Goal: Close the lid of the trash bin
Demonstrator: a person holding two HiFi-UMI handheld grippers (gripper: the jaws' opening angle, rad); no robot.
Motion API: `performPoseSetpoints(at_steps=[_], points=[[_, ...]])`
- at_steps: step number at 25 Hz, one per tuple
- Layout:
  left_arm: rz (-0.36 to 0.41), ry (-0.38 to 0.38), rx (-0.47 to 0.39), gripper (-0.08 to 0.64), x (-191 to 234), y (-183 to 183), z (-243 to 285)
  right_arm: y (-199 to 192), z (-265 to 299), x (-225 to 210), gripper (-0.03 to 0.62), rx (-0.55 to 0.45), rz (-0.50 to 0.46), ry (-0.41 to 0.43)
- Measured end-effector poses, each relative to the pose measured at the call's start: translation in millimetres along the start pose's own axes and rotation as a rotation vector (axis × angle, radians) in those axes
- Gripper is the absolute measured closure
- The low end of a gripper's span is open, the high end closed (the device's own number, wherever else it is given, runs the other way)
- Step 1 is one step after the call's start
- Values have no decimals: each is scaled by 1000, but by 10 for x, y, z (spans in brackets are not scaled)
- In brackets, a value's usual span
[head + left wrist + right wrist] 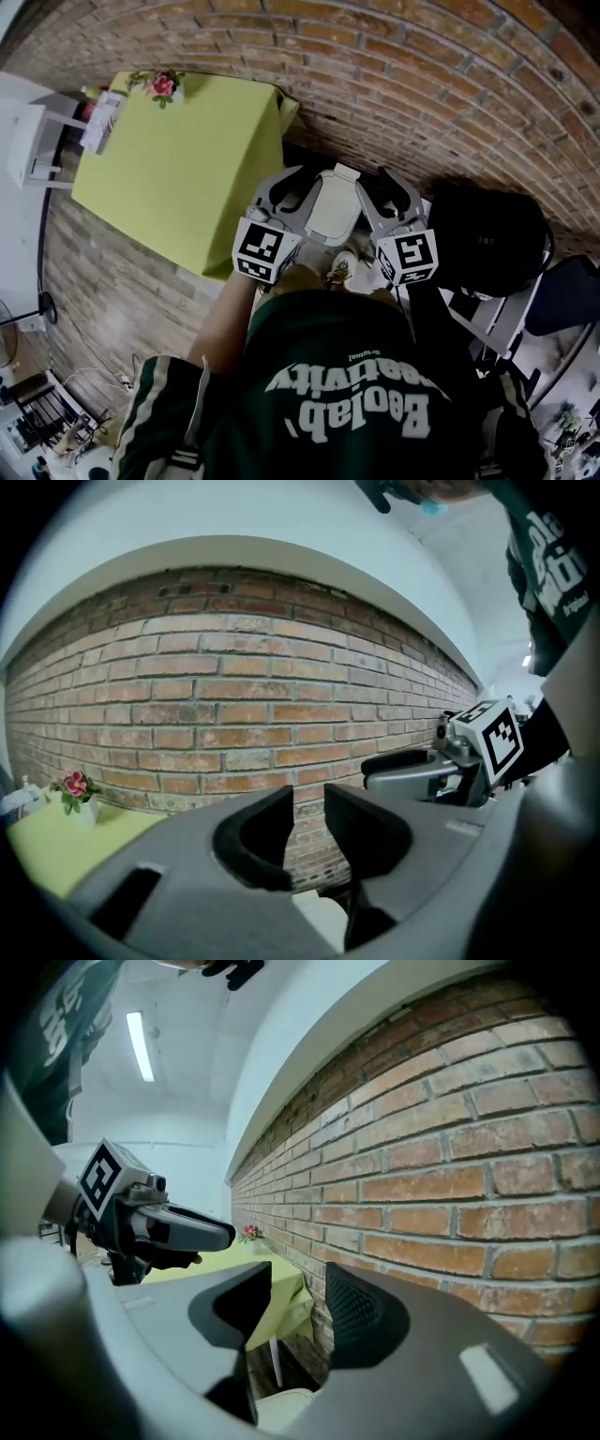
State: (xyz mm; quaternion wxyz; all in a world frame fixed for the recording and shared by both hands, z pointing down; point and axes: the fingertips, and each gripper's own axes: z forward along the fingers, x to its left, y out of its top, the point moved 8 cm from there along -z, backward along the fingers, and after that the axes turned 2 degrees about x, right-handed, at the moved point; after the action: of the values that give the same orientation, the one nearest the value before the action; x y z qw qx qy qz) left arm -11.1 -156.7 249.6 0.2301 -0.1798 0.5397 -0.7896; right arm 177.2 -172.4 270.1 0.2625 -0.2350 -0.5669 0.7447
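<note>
The cream-white trash bin [335,206] stands on the floor against the brick wall, seen from above, and its lid looks to lie flat on top. My left gripper [289,194] hovers at its left side and my right gripper [391,194] at its right, both above it and apart from it. In the left gripper view the jaws [307,832] stand apart with only brick wall between them, and the bin's top [323,921] shows below. The right gripper's jaws [298,1312] are also apart and empty, with the bin [286,1412] underneath.
A table with a yellow-green cloth [178,159] stands just left of the bin, a small flower vase [163,84] at its far edge. A black bag [487,239] lies to the right. The brick wall [422,103] runs close behind. A white chair [33,141] is at far left.
</note>
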Motion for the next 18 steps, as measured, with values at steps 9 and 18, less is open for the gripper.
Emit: performPoseSetpoints(at_steps=[9,18], points=[[35,59,-39,456,-55,386,-71,410,-195,-110,402,-63,-52,20],[52,92,-95,456,-101,732,-175,737,-310,-118,407,-121,-96,60]])
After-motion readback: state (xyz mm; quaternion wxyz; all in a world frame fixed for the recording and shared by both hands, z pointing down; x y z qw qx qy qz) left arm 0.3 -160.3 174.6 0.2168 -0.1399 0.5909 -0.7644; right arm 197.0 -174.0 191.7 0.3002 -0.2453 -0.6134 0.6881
